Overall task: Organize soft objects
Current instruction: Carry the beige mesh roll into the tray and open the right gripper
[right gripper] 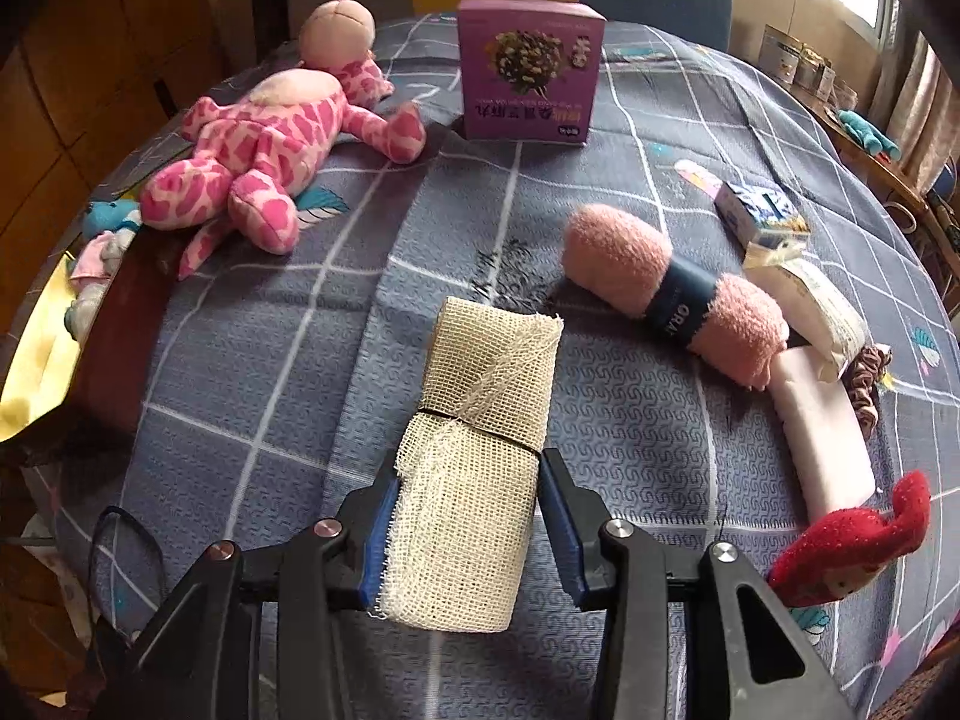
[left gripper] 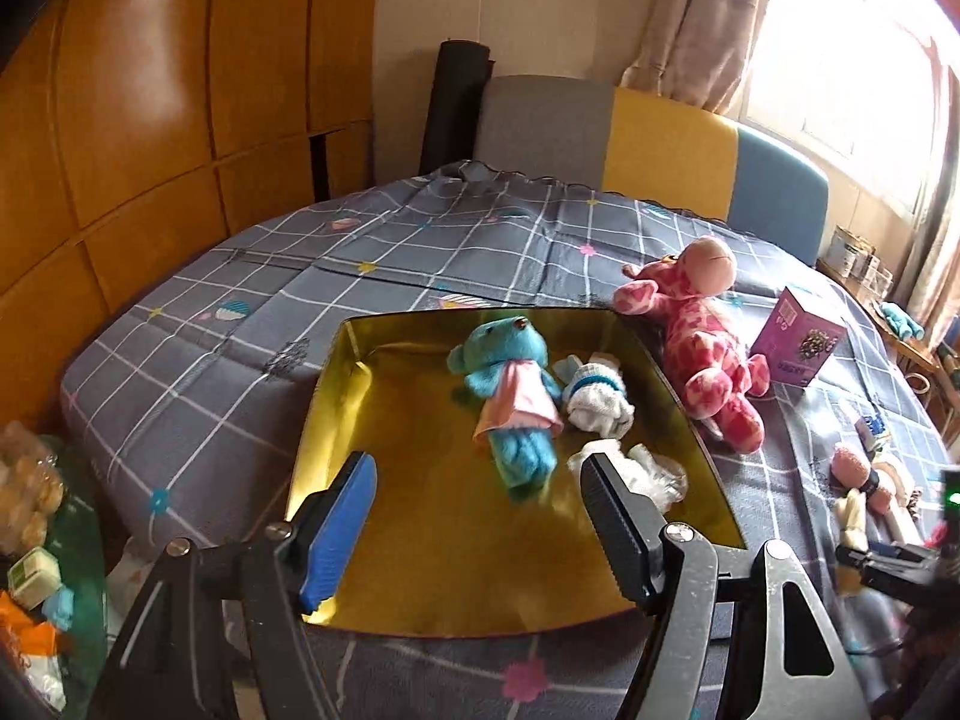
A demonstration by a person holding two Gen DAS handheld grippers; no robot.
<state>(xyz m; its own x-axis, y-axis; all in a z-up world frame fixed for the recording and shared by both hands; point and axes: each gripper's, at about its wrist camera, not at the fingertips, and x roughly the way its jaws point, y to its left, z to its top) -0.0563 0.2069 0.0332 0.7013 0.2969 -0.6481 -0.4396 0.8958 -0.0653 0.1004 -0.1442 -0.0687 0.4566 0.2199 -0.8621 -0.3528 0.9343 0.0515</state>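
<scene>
Two grippers show: the left gripper (left gripper: 477, 516) hangs wide and empty over the gold-lined box (left gripper: 336, 396), where a blue teddy bear (left gripper: 510, 399) lies beside white socks (left gripper: 594, 399) partly hidden by one finger. The right gripper (right gripper: 468, 525), low centre, pinches a mesh cloth roll (right gripper: 474, 468); the pink giraffe plush (right gripper: 270, 144) lies upper left, and the box is cut off at that view's left edge.

Teal bear (left gripper: 510, 396) lies in the gold-lined box (left gripper: 360, 396) — mesh roll (right gripper: 474, 462) gripped.

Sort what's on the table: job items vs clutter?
Job: gold tray, blue bear, white sock bundle, pink giraffe, mesh cloth roll, pink towel roll, red plush.
Clutter: purple box, small carton.
</scene>
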